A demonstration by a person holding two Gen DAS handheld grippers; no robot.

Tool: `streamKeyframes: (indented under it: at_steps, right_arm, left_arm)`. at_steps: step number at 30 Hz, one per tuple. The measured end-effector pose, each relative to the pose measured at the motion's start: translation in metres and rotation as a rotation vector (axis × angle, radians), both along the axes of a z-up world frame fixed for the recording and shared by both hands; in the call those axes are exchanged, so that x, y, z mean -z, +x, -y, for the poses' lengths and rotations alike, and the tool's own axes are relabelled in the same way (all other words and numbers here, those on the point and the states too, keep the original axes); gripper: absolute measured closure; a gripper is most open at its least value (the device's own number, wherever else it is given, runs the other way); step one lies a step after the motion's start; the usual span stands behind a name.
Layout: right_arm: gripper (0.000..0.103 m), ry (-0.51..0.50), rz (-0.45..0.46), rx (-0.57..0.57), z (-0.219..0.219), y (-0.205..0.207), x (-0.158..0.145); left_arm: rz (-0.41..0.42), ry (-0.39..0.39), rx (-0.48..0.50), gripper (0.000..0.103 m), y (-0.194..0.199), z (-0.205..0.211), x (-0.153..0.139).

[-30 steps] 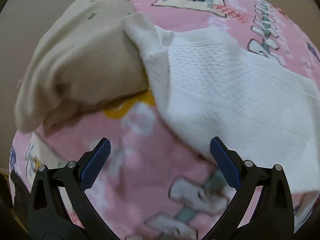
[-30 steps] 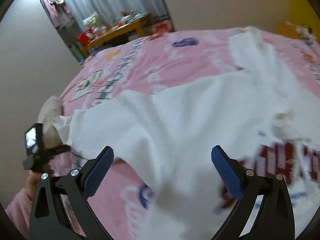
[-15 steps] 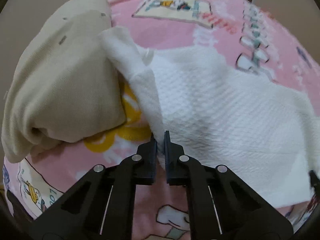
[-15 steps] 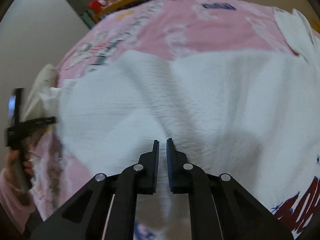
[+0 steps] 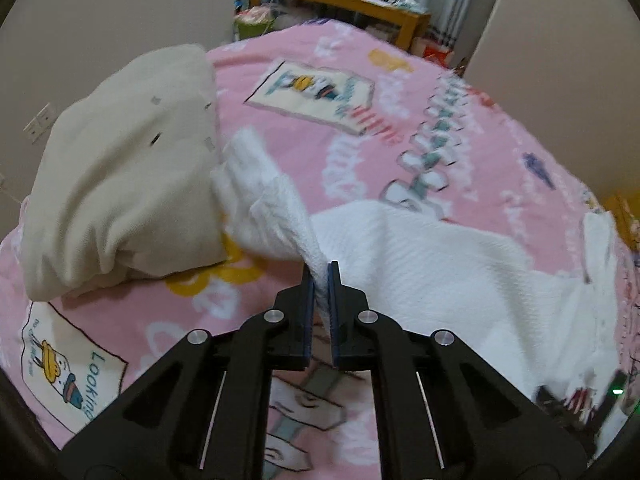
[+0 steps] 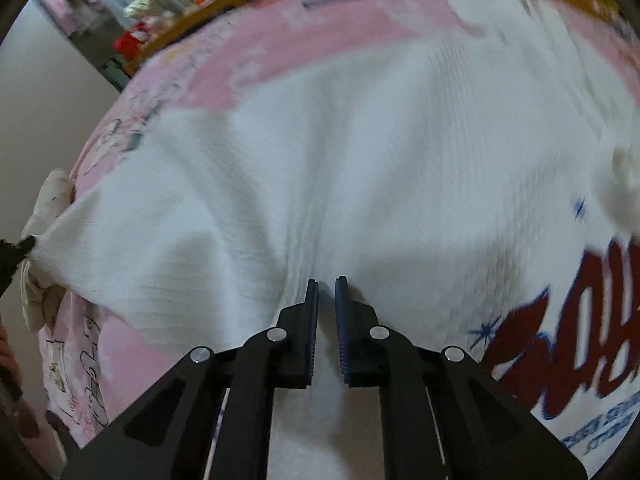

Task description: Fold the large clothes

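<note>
On the bed: we see the white shirt (image 6: 360,152) spread over a pink blanket (image 5: 360,128), beige pillow (image 5: 120,176) beside its bunched end.
L gripper (image 5: 320,280): our jaws nearly closed – pinching a raised fold of shirt edge.
R gripper (image 6: 326,292): narrow gap btw pads, shirt fabric clamped in it – near red print (image 6: 580,332).

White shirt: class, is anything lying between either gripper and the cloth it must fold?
Nothing visible. The left gripper and the right gripper each already pinch the white shirt. The beige pillow sits beside it.
</note>
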State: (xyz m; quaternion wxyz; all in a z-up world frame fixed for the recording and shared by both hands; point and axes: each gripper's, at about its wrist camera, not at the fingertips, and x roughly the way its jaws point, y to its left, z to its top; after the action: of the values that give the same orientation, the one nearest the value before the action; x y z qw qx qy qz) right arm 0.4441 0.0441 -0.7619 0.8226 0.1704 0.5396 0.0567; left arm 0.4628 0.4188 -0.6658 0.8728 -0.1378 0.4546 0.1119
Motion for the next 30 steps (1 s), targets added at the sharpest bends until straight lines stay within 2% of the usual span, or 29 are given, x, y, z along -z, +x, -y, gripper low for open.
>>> streamKeyframes:
  at_steps: [3, 6, 10, 13, 17, 24, 28, 30]
  right_arm:
    - [0.097, 0.013, -0.017, 0.0, 0.002, 0.003, 0.011]
    - [0.097, 0.068, -0.03, 0.027, 0.009, 0.005, 0.02]
    - [0.097, 0.15, -0.028, 0.029, 0.02, 0.0, 0.016]
    - [0.097, 0.269, -0.026, 0.055, 0.042, -0.012, 0.012]
    - [0.093, 0.282, 0.019, 0.116, 0.087, -0.038, -0.004]
    - [0.093, 0.159, 0.064, 0.246, 0.218, -0.08, -0.023]
    - [0.093, 0.069, 0.066, 0.337, 0.291, -0.112, -0.026]
    - [0.093, 0.051, 0.063, 0.381, 0.322, -0.126, -0.023]
  left_arm:
    - [0.051, -0.001, 0.057, 0.097, -0.002, 0.025, -0.025]
    - [0.104, 0.022, 0.128, 0.097, -0.002, 0.059, -0.05]
    - [0.168, 0.036, 0.236, 0.097, -0.004, 0.107, -0.08]
    - [0.212, 0.03, 0.336, 0.097, -0.011, 0.153, -0.101]
    - [0.256, 0.012, 0.483, 0.097, -0.028, 0.219, -0.116]
    - [0.254, -0.028, 0.708, 0.097, -0.047, 0.349, -0.104]
    - [0.209, -0.027, 0.841, 0.097, -0.065, 0.439, -0.077]
    - [0.201, 0.002, 0.877, 0.097, -0.076, 0.468, -0.063]
